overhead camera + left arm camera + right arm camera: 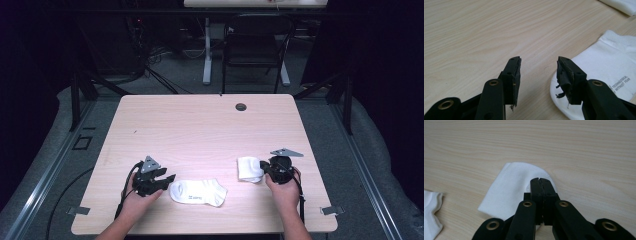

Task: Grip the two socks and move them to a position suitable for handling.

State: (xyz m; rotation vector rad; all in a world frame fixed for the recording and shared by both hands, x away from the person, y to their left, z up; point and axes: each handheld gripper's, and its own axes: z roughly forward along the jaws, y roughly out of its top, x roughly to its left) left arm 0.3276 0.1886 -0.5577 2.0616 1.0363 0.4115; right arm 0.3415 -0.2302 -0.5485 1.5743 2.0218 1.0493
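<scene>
As two white ankle socks lay near the front edge of the pale wooden counter (200, 125), a person worked at them with a hand-held tool in each hand. The left tool (167, 178) rested low on the counter at the near left, its jaws standing wide with bare wood between them and nothing gripped; the flat sock (198, 192), printed with small dark lettering, lay just beside its right jaw, the jaw's tip overlapping the sock's rounded end in the left gripper view. The right tool (263, 168), held at the near right, had its jaws brought tight together over the edge of the folded sock (249, 169); whether cloth was pinched between them could not be told from the right gripper view, where the closed tips sat on top of the white fabric. The two socks lay near each other but apart, the folded one slightly farther from the front edge.
</scene>
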